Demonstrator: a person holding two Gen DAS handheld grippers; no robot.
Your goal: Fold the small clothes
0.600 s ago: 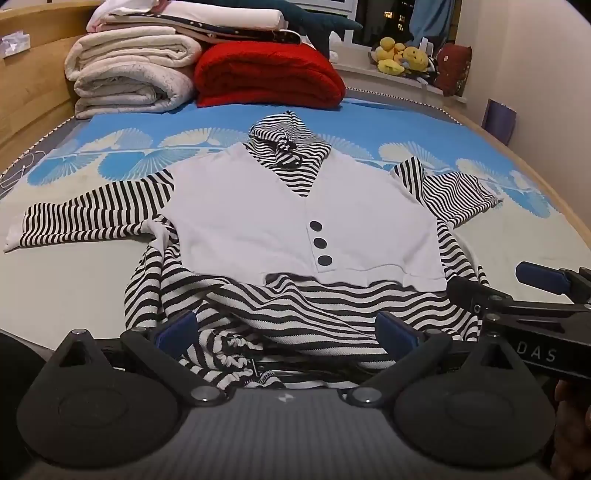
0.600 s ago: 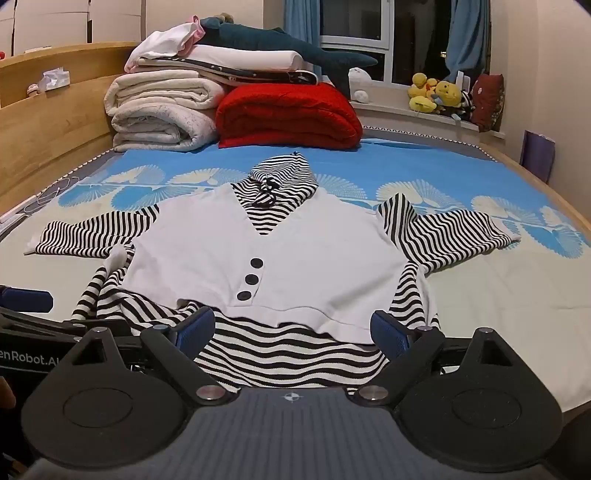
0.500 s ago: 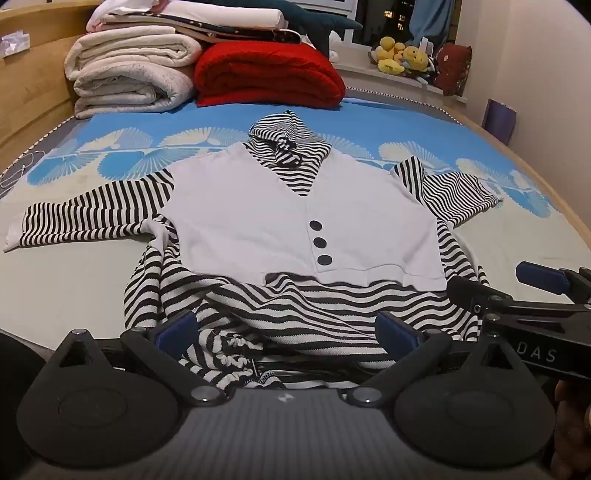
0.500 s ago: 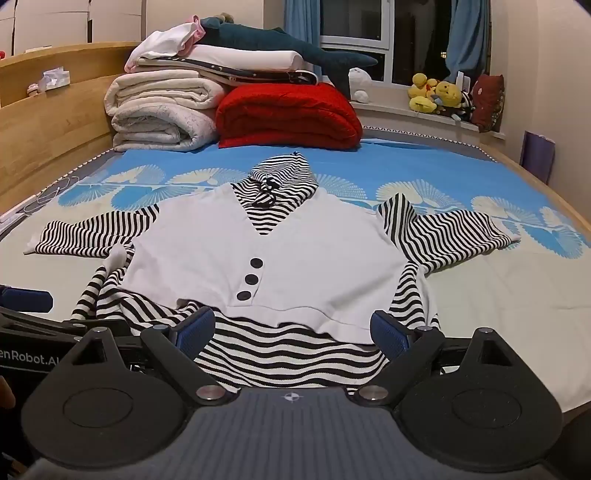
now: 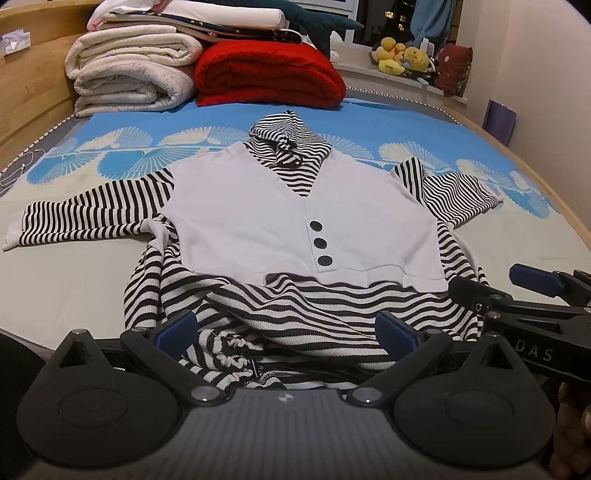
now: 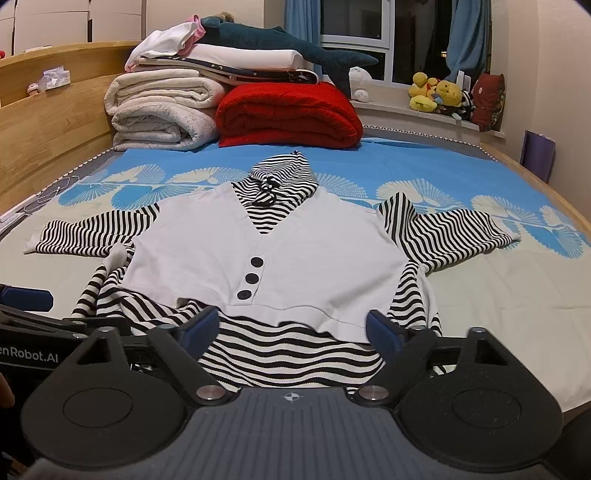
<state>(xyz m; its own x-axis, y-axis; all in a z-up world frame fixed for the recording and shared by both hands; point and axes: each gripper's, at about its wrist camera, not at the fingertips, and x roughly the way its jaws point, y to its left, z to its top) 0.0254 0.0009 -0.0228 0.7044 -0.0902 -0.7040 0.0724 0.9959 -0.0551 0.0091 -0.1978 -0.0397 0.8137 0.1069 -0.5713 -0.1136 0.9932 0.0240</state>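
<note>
Striped black-and-white hooded top with white buttoned front panel (image 5: 295, 221) spread flat for folding | left gripper (image 5: 284, 328), right gripper (image 6: 291, 328) at its hem, jaws wide, empty, poised to grasp.

**Bed surroundings: items apart from the task**

The bed (image 6: 498, 288) carries a blue sheet (image 6: 399, 162) with a pale fan pattern. At its far left corner sits a stack of folded cream blankets (image 6: 162, 114), with white folded bedding (image 6: 243, 59) laid on top. A folded red blanket (image 6: 288, 114) lies just beside the stack, toward the middle of the far edge. A dark teal plush shark (image 6: 280, 40) rests across the top of the pile. A wooden headboard (image 6: 48, 110) runs along the left edge. Yellow plush toys (image 6: 436, 92) sit on the windowsill (image 6: 399, 110) beyond the far right corner, below blue curtains (image 6: 469, 33).
</note>
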